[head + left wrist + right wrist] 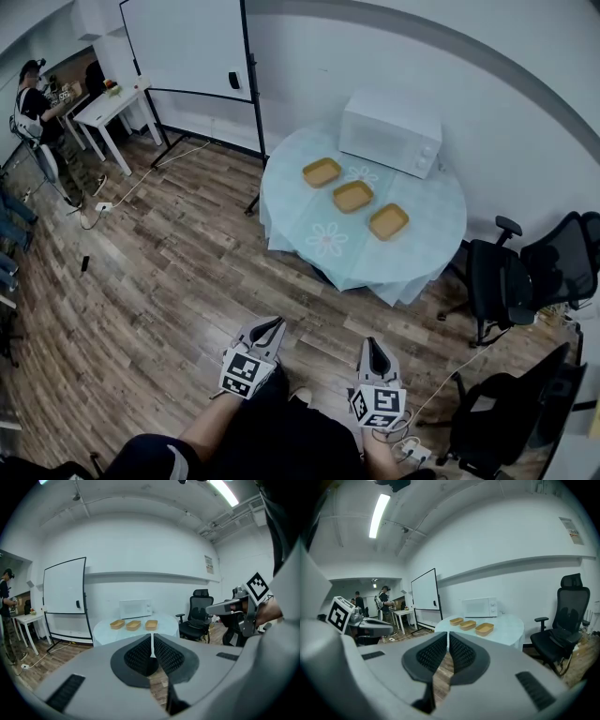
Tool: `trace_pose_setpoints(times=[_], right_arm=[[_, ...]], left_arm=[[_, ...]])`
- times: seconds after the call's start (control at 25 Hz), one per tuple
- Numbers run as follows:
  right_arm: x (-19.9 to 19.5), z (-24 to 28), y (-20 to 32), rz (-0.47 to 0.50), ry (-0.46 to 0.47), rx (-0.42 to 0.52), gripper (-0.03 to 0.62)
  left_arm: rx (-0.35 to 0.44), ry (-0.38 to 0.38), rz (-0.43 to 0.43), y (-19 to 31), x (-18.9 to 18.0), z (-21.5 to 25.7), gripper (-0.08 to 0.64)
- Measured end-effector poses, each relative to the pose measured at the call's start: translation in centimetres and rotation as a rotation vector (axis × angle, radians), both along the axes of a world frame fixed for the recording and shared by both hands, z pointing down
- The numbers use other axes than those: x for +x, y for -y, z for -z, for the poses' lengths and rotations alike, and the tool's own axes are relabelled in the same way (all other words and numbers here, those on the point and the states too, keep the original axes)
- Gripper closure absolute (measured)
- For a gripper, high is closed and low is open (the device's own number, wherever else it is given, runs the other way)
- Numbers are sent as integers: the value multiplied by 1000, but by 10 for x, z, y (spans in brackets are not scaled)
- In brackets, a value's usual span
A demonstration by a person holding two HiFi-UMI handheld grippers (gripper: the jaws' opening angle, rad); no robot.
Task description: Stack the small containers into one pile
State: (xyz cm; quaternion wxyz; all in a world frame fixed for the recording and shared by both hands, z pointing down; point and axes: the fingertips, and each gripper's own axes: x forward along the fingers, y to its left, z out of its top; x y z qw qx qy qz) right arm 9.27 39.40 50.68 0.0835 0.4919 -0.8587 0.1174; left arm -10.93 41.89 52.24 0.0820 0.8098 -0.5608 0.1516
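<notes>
While my left claw (273, 325) and right claw (371, 345) hang pressed together, empty, three containers (353, 196) sit unstacked on the tabletop (305, 211); all stacking remains.

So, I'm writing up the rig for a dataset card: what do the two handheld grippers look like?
The left gripper and the right gripper both have light grey plastic bodies that taper to two jaws lined with black ribbed pads. Each carries a cube with black-and-white square markers. The person holding them wears dark clothing.
</notes>
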Motion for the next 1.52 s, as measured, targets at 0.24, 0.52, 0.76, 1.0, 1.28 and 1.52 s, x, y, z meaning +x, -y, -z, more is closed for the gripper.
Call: trace_pose_setpoints(times=[0.24, 0.52, 0.76, 1.0, 1.28, 1.52], right_arm=[[10, -8, 4, -15, 18, -31, 566], [17, -8, 22, -40, 22, -30, 566], [15, -12, 53, -52, 9, -42, 566], [3, -17, 103, -56, 0, -48, 566], [-24, -14, 182, -53, -17, -60, 566], [-48, -4, 259, -69, -30, -58, 566]], left_arm=[[11, -11, -15, 16, 9, 0, 534], [4, -20, -45, 45, 19, -1, 534], [14, -40, -86, 88, 29, -4, 534], [3, -54, -112, 145, 26, -7, 534], [-6, -70, -127, 229, 9, -9, 534], [-24, -73, -170, 302, -8, -9, 534]])
